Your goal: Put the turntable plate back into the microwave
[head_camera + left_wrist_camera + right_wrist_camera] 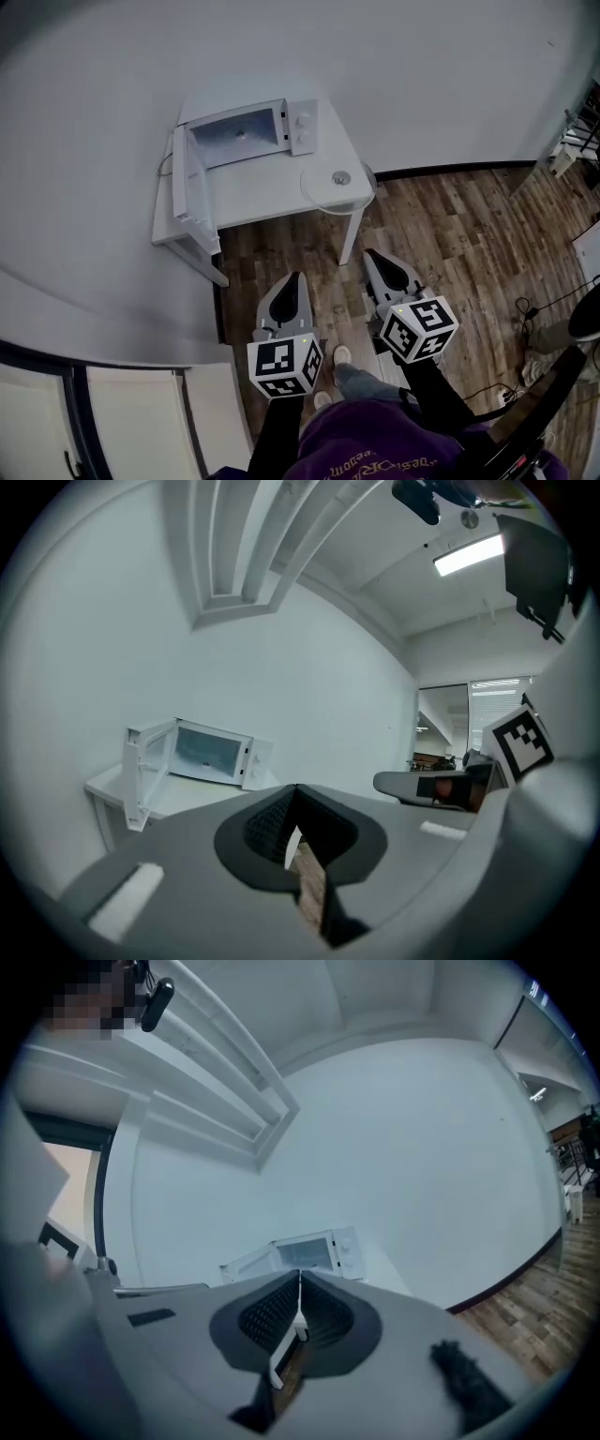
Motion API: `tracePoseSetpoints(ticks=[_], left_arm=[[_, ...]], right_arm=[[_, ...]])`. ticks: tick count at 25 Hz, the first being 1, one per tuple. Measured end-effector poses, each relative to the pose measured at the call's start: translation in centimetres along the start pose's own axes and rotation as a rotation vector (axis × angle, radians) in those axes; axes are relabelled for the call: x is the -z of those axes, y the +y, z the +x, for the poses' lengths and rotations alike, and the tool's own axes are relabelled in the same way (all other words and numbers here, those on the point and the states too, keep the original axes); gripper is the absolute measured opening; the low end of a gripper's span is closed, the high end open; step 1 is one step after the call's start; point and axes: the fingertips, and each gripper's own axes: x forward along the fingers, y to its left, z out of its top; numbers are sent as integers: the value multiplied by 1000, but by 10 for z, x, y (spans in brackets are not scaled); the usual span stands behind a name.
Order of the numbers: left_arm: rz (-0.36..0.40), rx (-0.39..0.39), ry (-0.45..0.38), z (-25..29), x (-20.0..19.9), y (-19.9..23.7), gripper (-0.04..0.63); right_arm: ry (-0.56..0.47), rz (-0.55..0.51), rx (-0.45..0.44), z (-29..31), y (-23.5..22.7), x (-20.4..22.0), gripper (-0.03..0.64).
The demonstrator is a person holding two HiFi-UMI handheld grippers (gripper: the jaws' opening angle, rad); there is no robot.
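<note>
Floor [450,234] beneath left tool [294,283], right tool [378,262], level

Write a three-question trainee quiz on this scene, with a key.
1. True or false: the microwave has its door open.
2. Where does the turntable plate lie? A) inside the microwave B) on a corner of the table, outside the microwave C) on the floor
3. Fill in: the left gripper and the right gripper both have their jaws ____, holding nothing.
Key: 1 true; 2 B; 3 shut.
</note>
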Motion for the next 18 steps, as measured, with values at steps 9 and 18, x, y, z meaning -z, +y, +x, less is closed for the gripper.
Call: tracePoseSetpoints(ticks=[9, 18], left_arm=[[-46, -66, 8, 56, -7, 9, 5], [-50, -106, 0, 90, -9, 2, 5]], right_arm=[[69, -16, -74, 46, -30, -1, 11], [105, -24, -146, 70, -57, -3, 11]])
